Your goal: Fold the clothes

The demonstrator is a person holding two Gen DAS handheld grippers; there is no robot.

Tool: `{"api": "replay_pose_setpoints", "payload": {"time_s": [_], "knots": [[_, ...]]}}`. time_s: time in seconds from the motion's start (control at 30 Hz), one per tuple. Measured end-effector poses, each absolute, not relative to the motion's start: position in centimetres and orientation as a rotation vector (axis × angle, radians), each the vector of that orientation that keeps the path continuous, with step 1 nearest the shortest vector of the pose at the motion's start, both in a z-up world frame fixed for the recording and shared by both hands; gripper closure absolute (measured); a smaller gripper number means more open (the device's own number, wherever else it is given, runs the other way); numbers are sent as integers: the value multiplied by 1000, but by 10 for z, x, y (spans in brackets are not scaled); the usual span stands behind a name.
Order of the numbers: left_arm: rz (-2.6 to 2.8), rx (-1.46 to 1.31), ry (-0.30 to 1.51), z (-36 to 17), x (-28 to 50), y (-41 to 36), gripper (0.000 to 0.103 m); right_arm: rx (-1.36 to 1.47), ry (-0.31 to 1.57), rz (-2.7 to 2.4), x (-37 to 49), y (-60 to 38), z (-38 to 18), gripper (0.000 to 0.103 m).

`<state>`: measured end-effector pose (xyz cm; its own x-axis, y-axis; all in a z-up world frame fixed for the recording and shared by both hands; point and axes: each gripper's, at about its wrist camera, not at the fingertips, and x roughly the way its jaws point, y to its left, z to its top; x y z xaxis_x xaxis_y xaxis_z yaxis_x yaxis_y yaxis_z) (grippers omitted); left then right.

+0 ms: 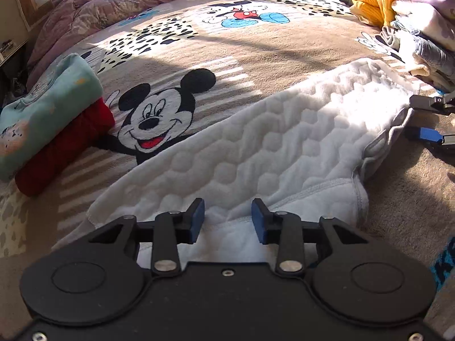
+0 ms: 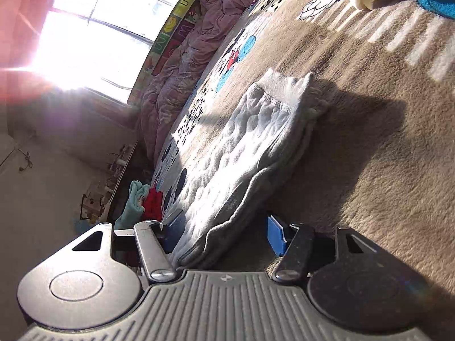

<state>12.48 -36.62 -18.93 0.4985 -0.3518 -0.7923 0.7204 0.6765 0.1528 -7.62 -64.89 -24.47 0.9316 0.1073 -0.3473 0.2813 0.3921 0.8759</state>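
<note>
The white garment [image 1: 256, 147] is soft quilted fleece with a stitched hem; the blanket [image 1: 270, 48] is plush pile; the left gripper [image 1: 228, 220] is matt black plastic with blue pads [image 1: 197, 221].

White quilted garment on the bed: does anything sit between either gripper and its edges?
Nothing visible does. The left gripper is open right over the white quilted garment's near hem, and the right gripper is open with the garment's grey-trimmed end between its fingers. The folded teal and red clothes lie well off to the side.

I see harsh sun flaring through the bright paned window [image 2: 93, 37], hard shadows crossing the tan plush bedspread [image 2: 369, 147], edges fisheye-bent.
</note>
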Motion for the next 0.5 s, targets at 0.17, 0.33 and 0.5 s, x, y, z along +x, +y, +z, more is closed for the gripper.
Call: {"api": "replay_pose_setpoints", "payload": {"time_s": [0.17, 0.33, 0.5], "knots": [[-682, 527, 809, -190, 120, -366, 68, 1400, 331, -125, -76, -682, -264, 45], [-677, 534, 813, -191, 120, -368, 68, 1401, 354, -146, -73, -696, -264, 48], [-672, 527, 818, -192, 121, -367, 68, 1322, 319, -195, -70, -699, -262, 49]]}}
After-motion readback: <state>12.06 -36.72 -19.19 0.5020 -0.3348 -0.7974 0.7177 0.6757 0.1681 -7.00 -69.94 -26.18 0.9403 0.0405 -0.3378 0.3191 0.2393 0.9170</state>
